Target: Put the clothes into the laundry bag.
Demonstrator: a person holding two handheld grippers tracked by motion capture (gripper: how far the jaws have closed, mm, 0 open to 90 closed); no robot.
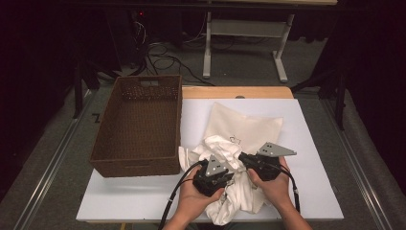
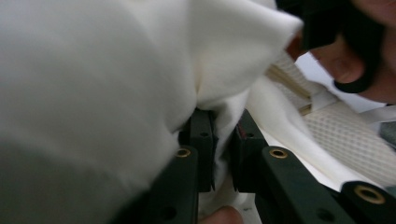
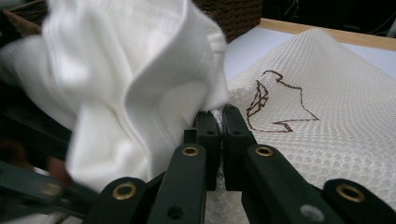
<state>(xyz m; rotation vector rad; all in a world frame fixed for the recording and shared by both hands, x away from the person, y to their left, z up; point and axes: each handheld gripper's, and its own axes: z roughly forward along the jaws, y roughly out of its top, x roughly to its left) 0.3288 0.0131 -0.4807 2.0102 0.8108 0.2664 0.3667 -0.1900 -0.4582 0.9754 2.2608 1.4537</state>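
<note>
Both hands are low at the bottom centre of the high view, working a crumpled white cloth (image 1: 229, 163) that lies bunched at the near edge of the bench (image 1: 143, 196). The left gripper (image 1: 225, 168) sits at lower centre, nose buried in the folds. In the left gripper view its jaws are drawn close together with a fold of the white cloth (image 2: 140, 70) pinched between them, fabric billowing across the upper left of that frame. The pads (image 2: 201, 140) press on the fabric from both sides.

The right gripper (image 1: 243, 158) comes in from the lower right and points left toward the other gripper, the two nearly meeting over the cloth. In the right gripper view its jaws are pressed together on the edge of a mesh bag (image 3: 336, 107), a thin strip of mesh caught between the pads (image 3: 232, 135). The white cloth (image 3: 135, 93) hangs draped at the upper left of that frame, just beside the jaws. A brown outline drawing (image 3: 275, 105) marks the mesh at centre right.

In the high view the mesh bag (image 1: 239, 125) spreads flat up the middle of the bench, its near end under the cloth. A brown wicker basket (image 1: 103, 143) stands at the left of the frame, beside the cloth.
</note>
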